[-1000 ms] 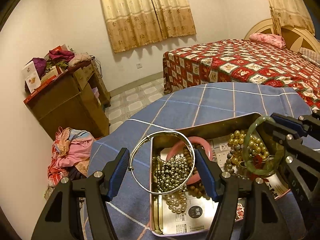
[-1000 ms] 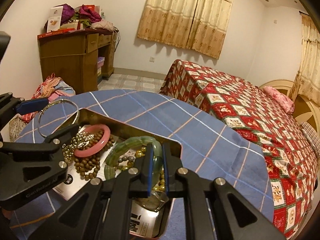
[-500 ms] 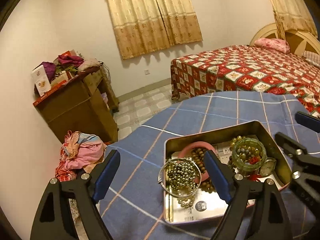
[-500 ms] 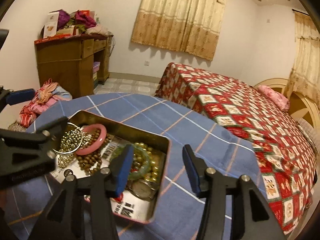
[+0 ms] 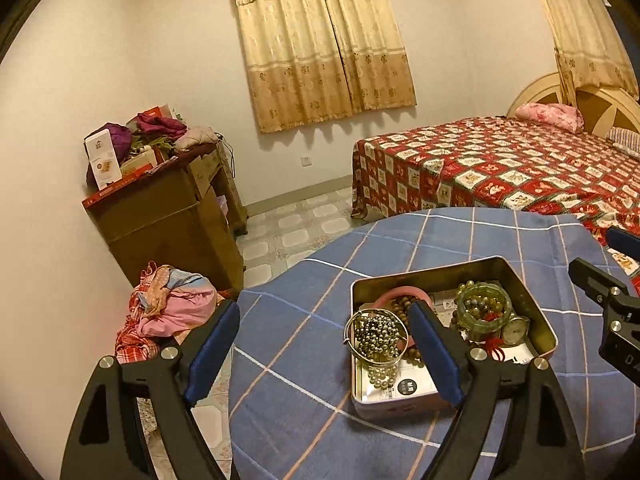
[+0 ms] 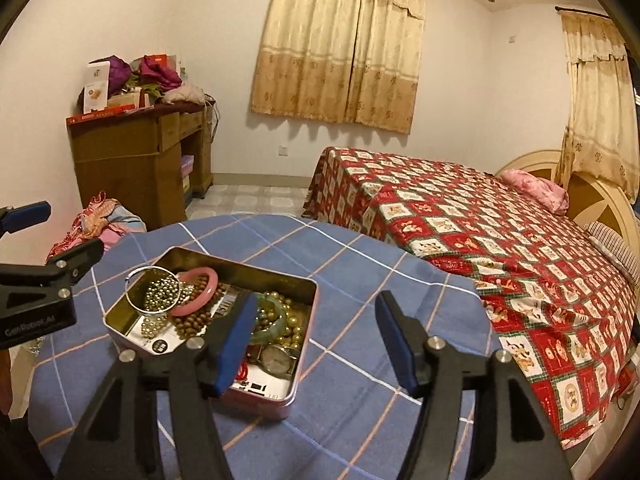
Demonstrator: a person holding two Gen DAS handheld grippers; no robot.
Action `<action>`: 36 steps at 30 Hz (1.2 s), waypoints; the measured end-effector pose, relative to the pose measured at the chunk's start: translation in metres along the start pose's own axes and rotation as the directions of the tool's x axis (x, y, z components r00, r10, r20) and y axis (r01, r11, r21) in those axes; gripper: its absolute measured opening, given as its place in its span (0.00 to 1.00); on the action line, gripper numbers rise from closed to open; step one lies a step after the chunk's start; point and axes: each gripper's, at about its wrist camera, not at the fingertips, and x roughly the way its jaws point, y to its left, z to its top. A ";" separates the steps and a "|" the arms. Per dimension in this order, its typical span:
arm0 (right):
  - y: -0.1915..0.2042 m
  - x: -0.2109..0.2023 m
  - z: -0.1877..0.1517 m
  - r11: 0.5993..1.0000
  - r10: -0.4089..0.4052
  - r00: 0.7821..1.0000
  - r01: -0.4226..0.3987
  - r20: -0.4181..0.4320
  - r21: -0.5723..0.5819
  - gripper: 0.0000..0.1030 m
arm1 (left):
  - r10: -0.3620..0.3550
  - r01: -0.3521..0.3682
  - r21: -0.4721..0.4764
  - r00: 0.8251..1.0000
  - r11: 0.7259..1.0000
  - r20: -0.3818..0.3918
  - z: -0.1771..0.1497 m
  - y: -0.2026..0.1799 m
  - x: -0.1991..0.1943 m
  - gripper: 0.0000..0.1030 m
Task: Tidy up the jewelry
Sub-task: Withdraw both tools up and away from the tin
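An open metal tin sits on the blue checked tablecloth. In it lie a silver bangle over silver beads, a pink bangle, a green jade bangle, brown and gold beads, and a watch. My left gripper is open and empty, hovering back from the tin's left end. My right gripper hangs above the tin's right end, jaws opening, nothing between them. Each gripper shows at the other view's edge, the right and the left.
A bed with a red patterned cover stands right behind the table. A wooden desk piled with clutter is at the back left wall, with a heap of clothes on the floor beside the table's left edge.
The left gripper let go of the silver bangle, the right of the green bangle; both bangles now lie in the tin. Both grippers opened wide and drew back and up.
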 end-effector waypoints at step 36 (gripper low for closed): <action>0.006 -0.009 0.000 1.000 0.010 1.000 -0.010 0.006 -0.004 0.63 | 0.000 0.000 -0.010 1.000 1.000 -0.012 -0.006 -0.001 -0.001 0.84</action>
